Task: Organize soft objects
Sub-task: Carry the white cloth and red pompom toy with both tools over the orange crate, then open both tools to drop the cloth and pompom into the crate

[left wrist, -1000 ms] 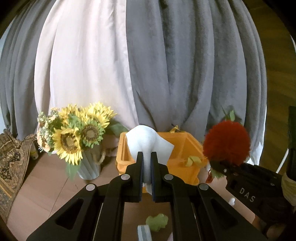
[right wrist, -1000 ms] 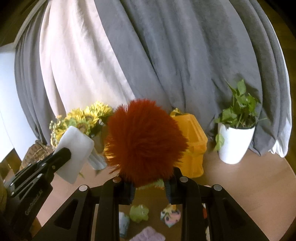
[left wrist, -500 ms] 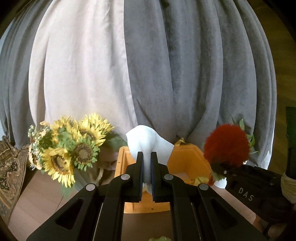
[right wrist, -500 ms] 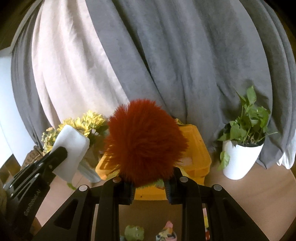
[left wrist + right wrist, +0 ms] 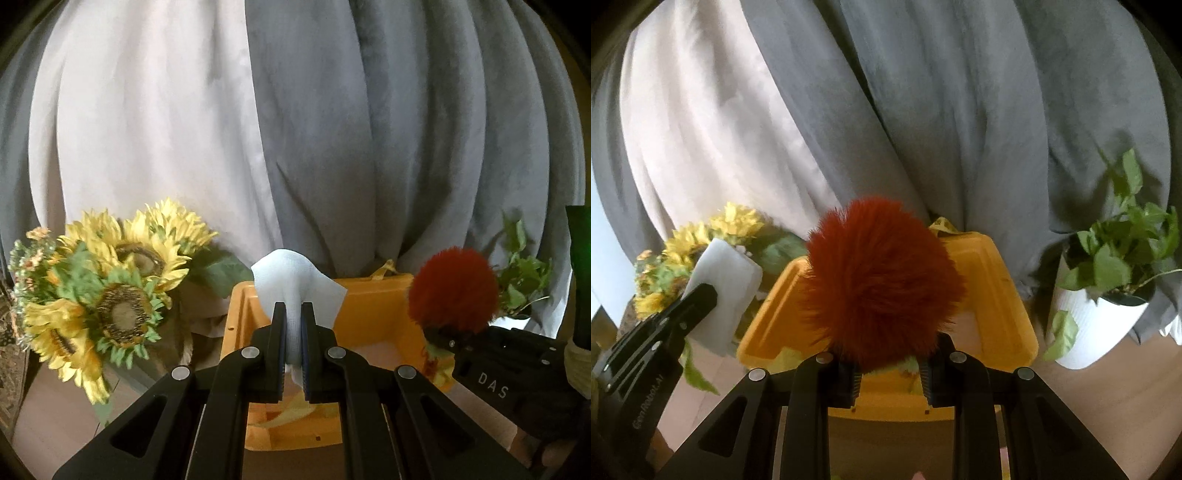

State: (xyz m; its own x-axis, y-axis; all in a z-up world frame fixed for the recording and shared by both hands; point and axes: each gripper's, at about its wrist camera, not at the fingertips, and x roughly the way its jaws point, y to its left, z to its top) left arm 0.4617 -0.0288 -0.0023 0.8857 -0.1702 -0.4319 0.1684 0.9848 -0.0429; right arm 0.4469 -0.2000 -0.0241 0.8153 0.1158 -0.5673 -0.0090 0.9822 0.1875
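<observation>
Soft objects: two are in my grasp, both raised over the orange bin [image 5: 373,306]. My left tool [image 5: 293,334] is closed on a pale blue-white foam pad [image 5: 295,280]; the pad is pinched thin between the black fingers [image 5: 277,332] and flares out above them into a rounded, finely textured lobe. Seen from the right wrist, the same pad [image 5: 726,280] is a white slab with rounded corners, tilted, in front of the sunflowers [image 5: 701,243]. My right tool [image 5: 888,373] is clamped on the base of a rust-red furry pom-pom [image 5: 881,284], a round ball of long fibres that hides most of the bin's [image 5: 1001,295] interior. From the left wrist, the pom-pom [image 5: 452,288] sits at the bin's right rim. A potted plant [image 5: 1108,280] stands on the worktop [image 5: 1115,398] to the right; grey and white curtains [image 5: 332,129] hang behind.
</observation>
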